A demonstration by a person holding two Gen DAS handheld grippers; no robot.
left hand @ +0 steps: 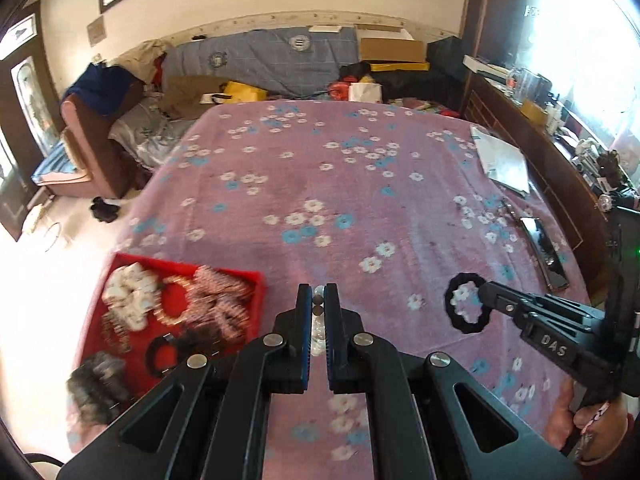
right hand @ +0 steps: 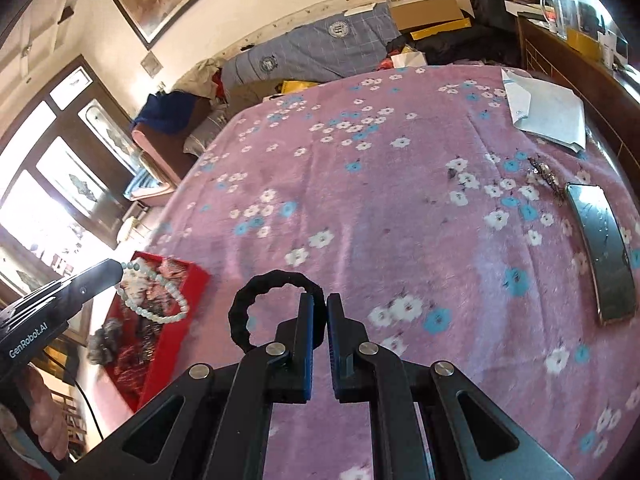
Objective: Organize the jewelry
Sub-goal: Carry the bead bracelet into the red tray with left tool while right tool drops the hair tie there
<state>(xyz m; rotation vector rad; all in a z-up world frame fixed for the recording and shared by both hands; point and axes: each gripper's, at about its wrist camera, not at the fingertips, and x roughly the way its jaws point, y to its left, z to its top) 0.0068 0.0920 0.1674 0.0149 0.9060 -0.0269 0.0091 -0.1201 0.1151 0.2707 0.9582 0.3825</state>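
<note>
My left gripper (left hand: 319,294) is shut on a pale bead bracelet (right hand: 156,296), which hangs from its tip above the red tray (right hand: 176,340); its beads show between the fingers in the left wrist view (left hand: 319,300). My right gripper (right hand: 319,300) is shut on a black ring-shaped hair tie (right hand: 240,308), held above the pink floral cloth; the tie also shows in the left wrist view (left hand: 466,304). The red tray (left hand: 256,284) at the table's left front holds several bracelets and hair ties. A grey fuzzy hair tie (left hand: 96,384) lies at its near corner.
The table carries a pink floral cloth (left hand: 340,200). A dark phone (right hand: 604,252) lies at the right, a small metal jewelry piece (right hand: 546,174) beyond it, and white paper envelopes (right hand: 548,114) farther back. A cluttered sofa stands behind the table. A wooden sideboard runs along the right.
</note>
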